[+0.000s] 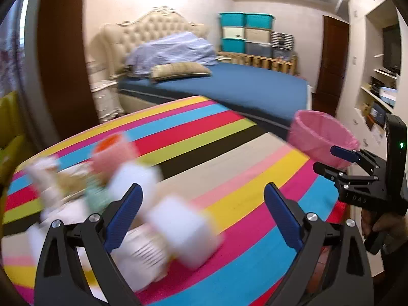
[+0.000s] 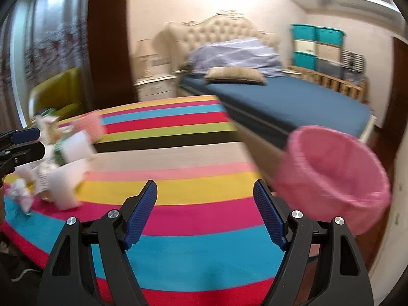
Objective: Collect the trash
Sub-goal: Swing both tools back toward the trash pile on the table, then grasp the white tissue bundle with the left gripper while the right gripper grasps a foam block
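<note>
A blurred pile of trash (image 1: 107, 186) lies on the striped tablecloth (image 1: 255, 186): white cartons, a pink cup with an orange lid (image 1: 112, 150) and a white box (image 1: 183, 232). My left gripper (image 1: 204, 191) is open just above the pile. The white box shows in the gap between its fingers, and no pad presses on it. A pink-lined bin (image 1: 321, 137) stands past the table's right edge. My right gripper (image 2: 205, 188) is open and empty over the bare stripes, with the bin (image 2: 331, 173) to its right and the trash pile (image 2: 63, 158) far to its left.
A bed with a blue sheet (image 2: 280, 102) stands behind the table, with stacked storage boxes (image 1: 244, 33) beyond it. A yellow-green chair (image 2: 58, 94) and a nightstand (image 2: 155, 86) are at the left. Shelves (image 1: 380, 91) line the right wall. A hand (image 1: 382, 227) holds the right gripper (image 1: 326, 159).
</note>
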### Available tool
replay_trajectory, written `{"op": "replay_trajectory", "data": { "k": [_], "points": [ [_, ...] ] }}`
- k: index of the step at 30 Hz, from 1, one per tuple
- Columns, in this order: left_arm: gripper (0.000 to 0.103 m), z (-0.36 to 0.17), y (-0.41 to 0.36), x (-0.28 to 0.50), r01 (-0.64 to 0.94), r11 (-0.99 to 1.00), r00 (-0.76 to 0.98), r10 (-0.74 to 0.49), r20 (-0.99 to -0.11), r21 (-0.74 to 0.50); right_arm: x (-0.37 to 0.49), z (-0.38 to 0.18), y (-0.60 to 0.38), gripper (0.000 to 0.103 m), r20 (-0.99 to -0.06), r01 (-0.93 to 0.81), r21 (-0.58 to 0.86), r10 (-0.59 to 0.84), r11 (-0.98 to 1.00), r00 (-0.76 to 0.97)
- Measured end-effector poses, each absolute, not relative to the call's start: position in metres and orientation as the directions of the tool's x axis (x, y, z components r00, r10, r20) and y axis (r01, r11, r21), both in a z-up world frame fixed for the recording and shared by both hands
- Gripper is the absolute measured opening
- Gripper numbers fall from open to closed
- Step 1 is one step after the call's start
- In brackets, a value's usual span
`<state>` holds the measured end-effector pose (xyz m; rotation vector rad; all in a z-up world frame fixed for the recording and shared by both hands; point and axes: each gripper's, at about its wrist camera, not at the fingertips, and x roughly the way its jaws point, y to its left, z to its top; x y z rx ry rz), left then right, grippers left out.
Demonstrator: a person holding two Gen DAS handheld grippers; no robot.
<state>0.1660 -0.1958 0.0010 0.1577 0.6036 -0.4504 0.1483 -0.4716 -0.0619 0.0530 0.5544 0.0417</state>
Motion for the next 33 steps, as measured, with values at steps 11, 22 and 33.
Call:
{"op": "replay_trajectory", "data": {
  "k": [11, 22, 33],
  "points": [
    [0.093, -0.019, -0.047, 0.107, 0.275, 0.961, 0.775, -0.199, -0.600, 0.036, 0.143, -0.064, -0.356, 0.074, -0.553, -0.259, 0.045, 0.240, 0.965, 0.798],
    [0.093, -0.062, -0.053, 0.106, 0.265, 0.953, 0.753, -0.110, -0.649, 0.146, 0.140, -0.079, -0.306, 0.074, -0.595, -0.344, 0.040, 0.299, 0.938, 0.746],
    [0.063, -0.086, -0.056, 0.124, 0.286, 0.952, 0.697, -0.130, -0.705, 0.107, 0.161, -0.089, -0.284, 0.074, -0.624, -0.351, 0.036, 0.295, 0.936, 0.723]
  ]
}}
